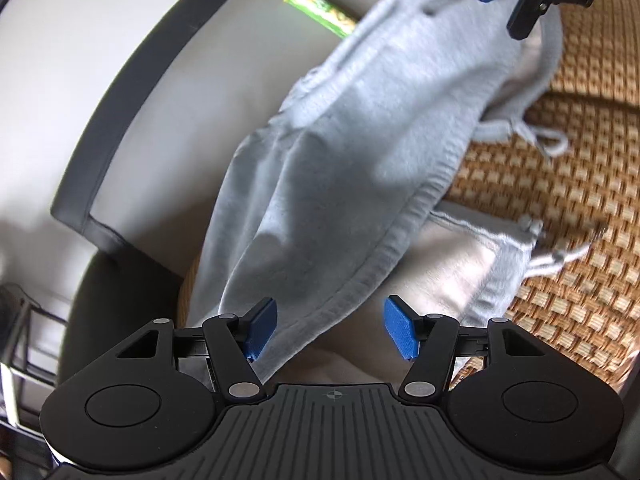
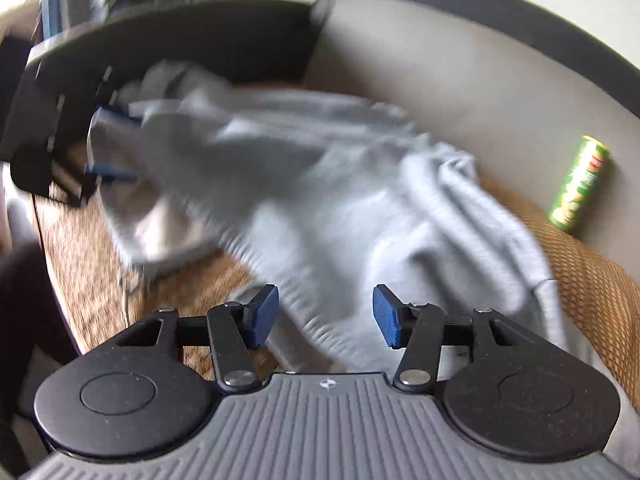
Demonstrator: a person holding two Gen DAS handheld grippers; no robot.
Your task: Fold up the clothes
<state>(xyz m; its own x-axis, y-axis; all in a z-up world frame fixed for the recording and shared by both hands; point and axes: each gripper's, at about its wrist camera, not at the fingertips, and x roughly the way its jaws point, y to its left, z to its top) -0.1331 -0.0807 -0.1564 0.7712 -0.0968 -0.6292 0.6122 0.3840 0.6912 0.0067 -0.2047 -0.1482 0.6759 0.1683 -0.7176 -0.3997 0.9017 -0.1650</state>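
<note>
1. Blue pads of the left gripper are standing wide apart at the near edge of its view, with the hem of the grey sweatpants running between them but not pinched.
2. Lying diagonally, the garment's long axis is stretching from that near hem up to the far right, where the right gripper is hovering over the waistband end.
3. Seen from its own camera, the right gripper is also standing parted, with grey fabric under it and nothing clamped.
4. Each gripper is sitting nearest one end, so a lengthwise fold looks likely next.
5. Soft, creased and light grey, the sweatpants are resting on a woven mat, drawstrings trailing right; a green tube is lying beyond them.
</note>
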